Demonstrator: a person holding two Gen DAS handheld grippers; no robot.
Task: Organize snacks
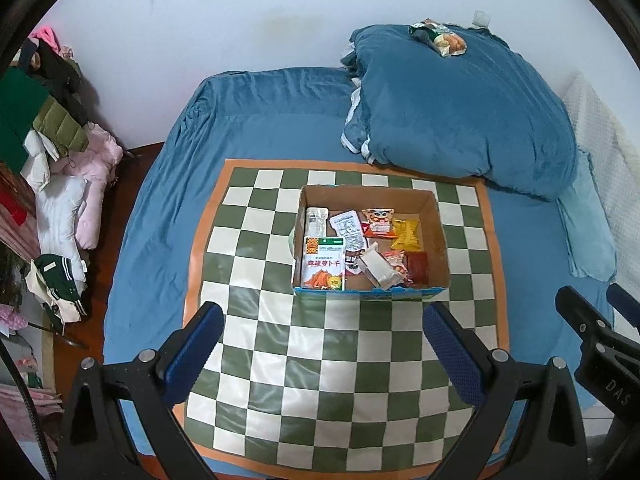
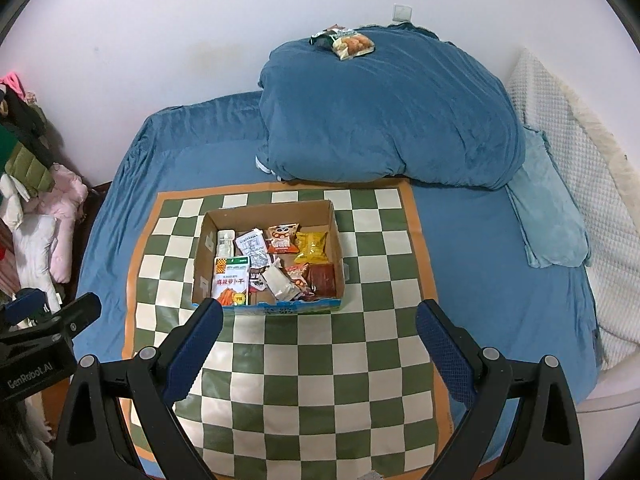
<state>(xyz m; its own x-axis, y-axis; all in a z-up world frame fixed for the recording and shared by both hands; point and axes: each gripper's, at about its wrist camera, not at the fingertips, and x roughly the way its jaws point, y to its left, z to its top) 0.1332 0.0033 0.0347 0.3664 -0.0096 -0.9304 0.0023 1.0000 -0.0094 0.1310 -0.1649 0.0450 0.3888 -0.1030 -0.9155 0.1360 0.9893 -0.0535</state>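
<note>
Both hand-held grippers hover above the near part of the checkered mat (image 1: 304, 360), aimed forward and down toward the cardboard box (image 1: 438, 236). The left hand-held gripper (image 1: 322, 344) has its blue-padded fingers (image 1: 192, 350) spread wide, with nothing between them and touching nothing. The right hand-held gripper (image 2: 319, 340) is spread just as wide and also empty — its left fingertip (image 2: 196, 340) overlaps the box's near corner in the right wrist view, though whether it touches cannot be told.

The box stands on the mat, which is laid over the blue bed (image 1: 168, 184). Inside lie the snacks, packed close: a white-and-orange carrot snack packet (image 1: 324, 262) at the near left, a yellow packet (image 1: 406, 234) toward the right, an orange cartoon packet (image 1: 378, 222) behind it, and a dark red packet (image 1: 418, 266) at the near right. One more snack bag (image 1: 440, 36) lies apart from the rest — on top of the folded blue duvet (image 1: 460, 120) at the far end of the bed, by the wall.
</note>
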